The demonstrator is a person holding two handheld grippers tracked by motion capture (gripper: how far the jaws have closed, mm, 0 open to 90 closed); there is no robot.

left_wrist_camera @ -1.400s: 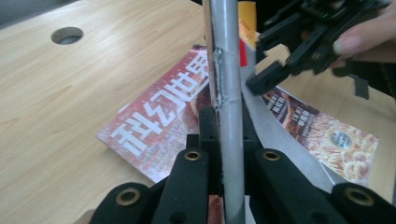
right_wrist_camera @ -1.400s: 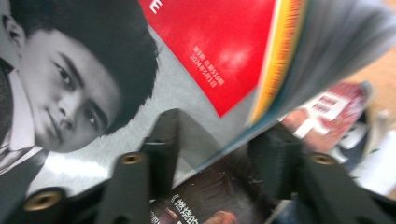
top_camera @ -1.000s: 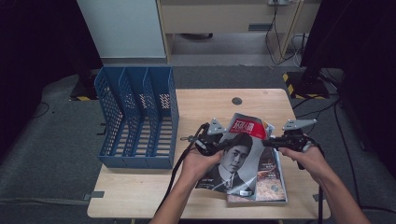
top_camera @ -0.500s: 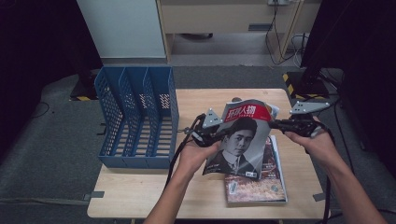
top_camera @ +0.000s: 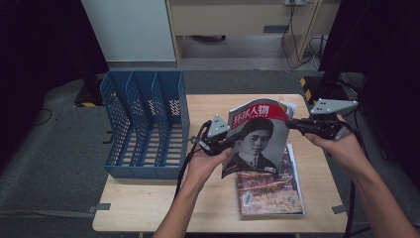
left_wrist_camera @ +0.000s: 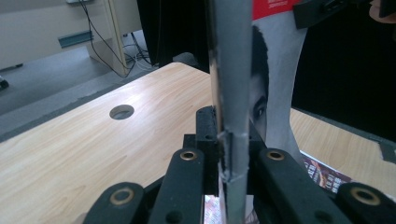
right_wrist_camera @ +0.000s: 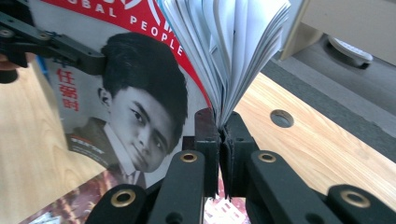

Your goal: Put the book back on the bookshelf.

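The left gripper [top_camera: 233, 140] pointed toward the right gripper [top_camera: 292, 124], and both had their jaws pressed together. The left hand [top_camera: 200, 163] held its gripper from below; the right hand [top_camera: 341, 144] was a little higher.

Table [top_camera: 148, 208] bearing a file rack [top_camera: 143, 126] at its left, three compartments side by side; magazine [top_camera: 255, 136] held upright above the table's middle, right of the rack; left gripper [top_camera: 229, 140] at the magazine's left edge, right gripper [top_camera: 292, 124] at its right edge; second magazine [top_camera: 270, 191] flat on the table, below and before the raised one; hole [left_wrist_camera: 121, 111] in the tabletop behind.
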